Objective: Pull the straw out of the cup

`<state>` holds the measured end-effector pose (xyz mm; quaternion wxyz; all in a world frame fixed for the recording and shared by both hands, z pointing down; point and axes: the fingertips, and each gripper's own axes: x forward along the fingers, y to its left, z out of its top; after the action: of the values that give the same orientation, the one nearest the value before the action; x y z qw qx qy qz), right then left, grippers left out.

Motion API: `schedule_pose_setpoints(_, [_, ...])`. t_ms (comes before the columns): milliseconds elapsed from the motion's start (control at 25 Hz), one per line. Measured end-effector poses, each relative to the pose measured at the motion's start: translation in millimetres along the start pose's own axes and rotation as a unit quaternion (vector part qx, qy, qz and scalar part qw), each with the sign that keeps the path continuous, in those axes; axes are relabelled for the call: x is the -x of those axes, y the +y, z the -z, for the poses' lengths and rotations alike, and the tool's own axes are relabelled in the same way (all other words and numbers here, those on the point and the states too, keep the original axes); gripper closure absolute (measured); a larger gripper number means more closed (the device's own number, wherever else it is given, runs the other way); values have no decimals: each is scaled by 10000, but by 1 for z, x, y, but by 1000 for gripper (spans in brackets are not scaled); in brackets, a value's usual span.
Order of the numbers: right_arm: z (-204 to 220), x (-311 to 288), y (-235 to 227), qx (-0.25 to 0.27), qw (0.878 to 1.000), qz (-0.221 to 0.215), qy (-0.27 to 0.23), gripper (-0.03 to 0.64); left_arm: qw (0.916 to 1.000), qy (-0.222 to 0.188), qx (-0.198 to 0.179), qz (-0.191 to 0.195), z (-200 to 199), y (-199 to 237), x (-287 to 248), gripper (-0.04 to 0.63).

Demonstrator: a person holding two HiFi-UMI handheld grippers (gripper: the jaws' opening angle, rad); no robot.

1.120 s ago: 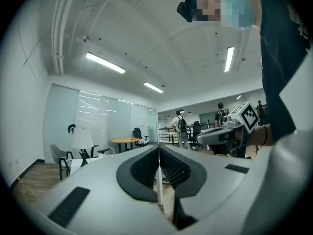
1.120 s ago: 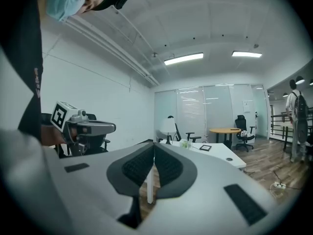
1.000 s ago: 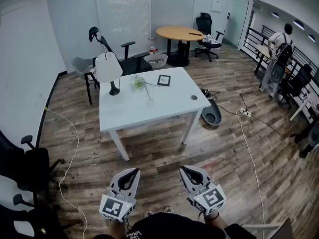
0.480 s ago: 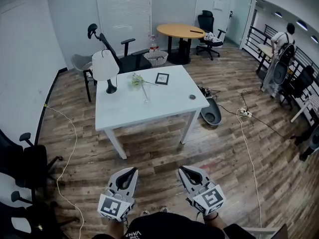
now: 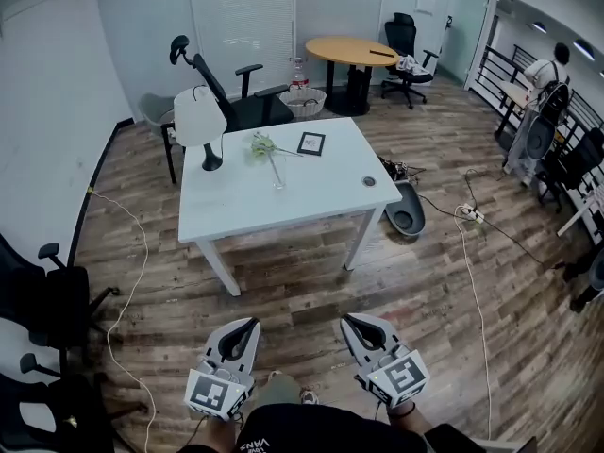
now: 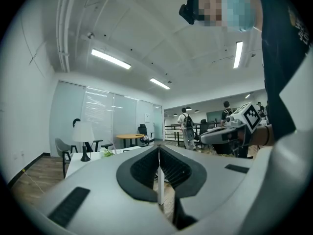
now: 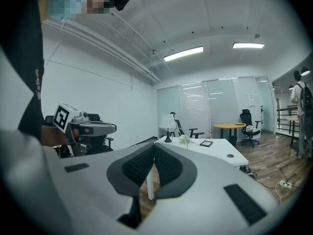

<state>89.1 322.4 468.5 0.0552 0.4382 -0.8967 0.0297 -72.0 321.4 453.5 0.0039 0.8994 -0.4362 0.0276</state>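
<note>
A clear cup (image 5: pixel 278 181) stands near the middle of the white table (image 5: pixel 236 210), far ahead of me. A thin straw (image 5: pixel 269 161) leans up and to the left out of it, towards a green tuft (image 5: pixel 261 144). Both grippers are held low, well short of the table and pointing at it. My left gripper (image 5: pixel 252 325) is shut and empty, its jaws pressed together in the left gripper view (image 6: pixel 159 149). My right gripper (image 5: pixel 347 321) is also shut and empty (image 7: pixel 154 146). In the right gripper view the cup is only a small shape (image 7: pixel 186 140) on the tabletop.
On the table are a white lamp (image 5: pixel 201 121), a framed picture (image 5: pixel 310 143) and a small round item (image 5: pixel 369 181). Office chairs (image 5: pixel 241 102) stand behind it, and a round wooden table (image 5: pixel 354 53) further back. Cables (image 5: pixel 469 253) run over the wood floor, with black chairs (image 5: pixel 42 310) at the left.
The room has shifted a little in the head view as I step towards the table. A leg now shows between the grippers. Both grippers remain shut and side by side.
</note>
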Motion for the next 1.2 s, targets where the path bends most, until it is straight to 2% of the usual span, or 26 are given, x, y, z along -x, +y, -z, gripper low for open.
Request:
schedule_pose_setpoints(200, [0,-21,-12,0,10000,30,18,600,10000,-22,26,0,2,20,-17,582])
schedule_pose_setpoints(360, [-3,-46,-22,16,10000,76,62,600,9999,139,43,79,7,43,-38,582])
schedule_pose_setpoints(560, [-15,-81,-39,76,9997,224,-27,600,9996,-86,70,244,-2,69,-66,582])
schedule_pose_setpoints(840, [-29,-129,-50,113,9995,297,13,600,9987,-110,-168,479,-10,114,-96,581])
schedule_pose_setpoints(1200, [-31,-163,-55,44,9991,423,71,600,9983,-117,34,573,-10,146,-115,583])
